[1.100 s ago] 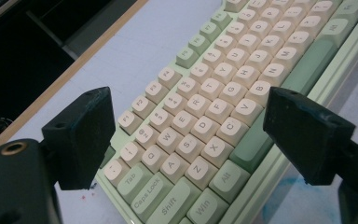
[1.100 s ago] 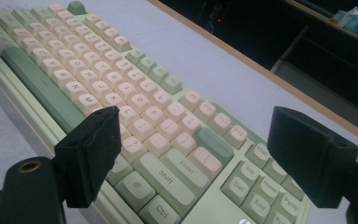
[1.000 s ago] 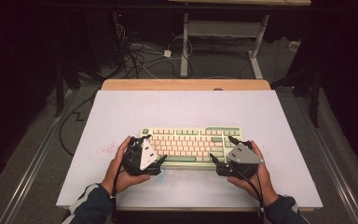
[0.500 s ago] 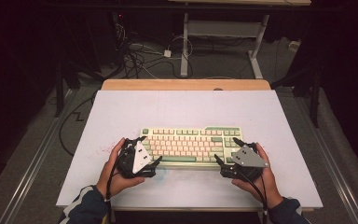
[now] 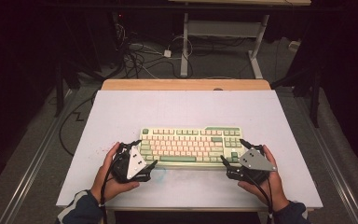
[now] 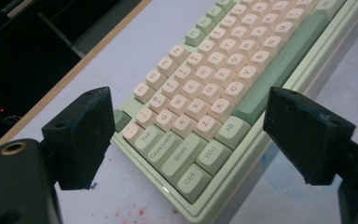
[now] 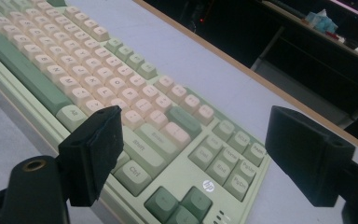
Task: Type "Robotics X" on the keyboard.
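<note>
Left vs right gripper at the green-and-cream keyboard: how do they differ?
The left gripper sits at the left end of the green-and-cream keyboard, its jaws straddling the Ctrl corner; the right gripper sits at the right end, by the arrow keys. The left gripper's grey plate tilts steeply; the right gripper's lies flatter. Both are open, holding nothing.

Both grippers black. Left gripper (image 5: 139, 157): grey three-cornered plate on top with small dark screw holes, black cable trailing toward 7 o'clock. Right gripper (image 5: 237, 152): same plate, cable trailing toward 5 o'clock. Jaw pads blocky, matte black; brass-ringed hole at each left jaw base. Sleeves dark with a light stripe.
</note>
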Demonstrator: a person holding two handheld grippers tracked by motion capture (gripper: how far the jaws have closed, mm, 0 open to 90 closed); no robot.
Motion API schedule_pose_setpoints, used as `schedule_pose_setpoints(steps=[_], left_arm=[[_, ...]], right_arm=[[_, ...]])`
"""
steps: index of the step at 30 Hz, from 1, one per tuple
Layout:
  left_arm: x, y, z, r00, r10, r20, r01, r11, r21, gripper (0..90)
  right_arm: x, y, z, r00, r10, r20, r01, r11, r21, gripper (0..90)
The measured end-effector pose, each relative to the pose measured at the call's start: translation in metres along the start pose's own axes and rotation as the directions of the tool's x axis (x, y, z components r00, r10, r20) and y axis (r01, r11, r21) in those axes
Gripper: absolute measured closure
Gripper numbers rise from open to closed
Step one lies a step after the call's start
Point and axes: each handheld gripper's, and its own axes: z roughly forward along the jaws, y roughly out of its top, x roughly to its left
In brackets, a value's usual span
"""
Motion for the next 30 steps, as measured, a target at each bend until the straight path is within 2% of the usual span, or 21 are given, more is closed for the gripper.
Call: schedule_pose_setpoints(steps=[10, 22, 30], left_arm=[[0.006, -0.004, -0.008, 1.0000, -0.008, -0.004, 0.008, 0.9999, -0.011, 15.5], [0.016, -0.011, -0.019, 0.9994, -0.017, -0.031, 0.017, 0.9999, 0.001, 15.5], [0.029, -0.012, -0.028, 0.9975, -0.044, -0.056, 0.044, 0.9990, -0.002, 15.5]], right_arm=[[-0.010, -0.009, -0.009, 0.9997, 0.015, 0.020, -0.015, 1.000, 0.005, 20.1], [-0.022, -0.021, -0.020, 0.9986, 0.032, 0.043, -0.033, 0.999, 0.014, 20.3], [-0.031, -0.033, -0.027, 0.9959, 0.061, 0.067, -0.063, 0.998, 0.028, 20.6]])
